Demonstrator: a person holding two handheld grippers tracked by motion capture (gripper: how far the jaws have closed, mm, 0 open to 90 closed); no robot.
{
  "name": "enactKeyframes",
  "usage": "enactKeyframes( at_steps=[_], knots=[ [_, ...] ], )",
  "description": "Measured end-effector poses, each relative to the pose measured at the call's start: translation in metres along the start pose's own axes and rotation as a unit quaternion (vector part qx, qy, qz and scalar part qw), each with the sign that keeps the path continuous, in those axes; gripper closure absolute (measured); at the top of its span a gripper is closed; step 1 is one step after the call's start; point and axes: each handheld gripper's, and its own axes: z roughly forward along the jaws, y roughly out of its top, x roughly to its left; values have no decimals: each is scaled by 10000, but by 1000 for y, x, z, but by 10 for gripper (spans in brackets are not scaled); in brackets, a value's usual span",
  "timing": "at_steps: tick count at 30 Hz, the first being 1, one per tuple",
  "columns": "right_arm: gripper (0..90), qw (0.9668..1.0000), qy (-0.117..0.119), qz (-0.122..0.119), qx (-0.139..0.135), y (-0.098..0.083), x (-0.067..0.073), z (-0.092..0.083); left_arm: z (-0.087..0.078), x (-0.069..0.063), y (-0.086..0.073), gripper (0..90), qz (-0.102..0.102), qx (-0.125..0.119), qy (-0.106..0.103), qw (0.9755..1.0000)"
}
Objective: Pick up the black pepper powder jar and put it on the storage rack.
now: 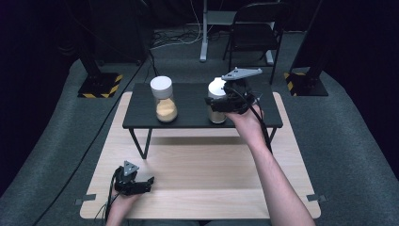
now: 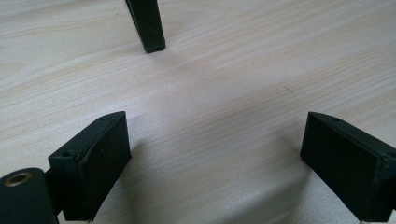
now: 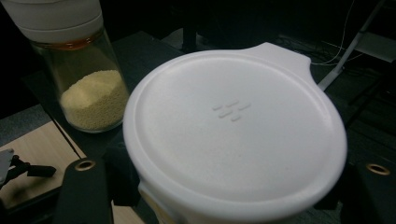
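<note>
Right gripper (image 1: 217,104) clamped on the white-lidded jar (image 1: 217,107), apparently just clear of the black shelf (image 1: 188,117), placement pending; second jar (image 1: 163,99) beyond its fingers; left gripper (image 1: 141,182) spread, idle on the table (image 1: 202,188).

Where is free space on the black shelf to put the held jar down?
On the black shelf, the patch between the grain jar and the held jar is bare, as is the left end beside the grain jar. The right end is crowded by the right gripper. The left gripper rests on the wooden table.
</note>
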Motion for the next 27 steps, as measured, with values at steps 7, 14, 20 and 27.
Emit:
enactKeyframes(
  at_steps=[7, 14, 20, 27],
  knots=[
    [296, 10000, -59, 55, -52, 3, -3, 6, 0, 0, 0, 78, -1, 0, 1, 10000],
    [296, 9999, -62, 113, 5, 4, -6, 13, 0, 0, 0, 78, 0, 0, 0, 10000],
    [295, 9998, -11, 186, -32, 2, -11, 15, 0, 0, 0, 77, 3, 3, 0, 10000],
    [236, 9999, 11, 169, -14, 2, -10, 14, 0, 0, 0, 78, 0, 0, 1, 10000]
  ],
)
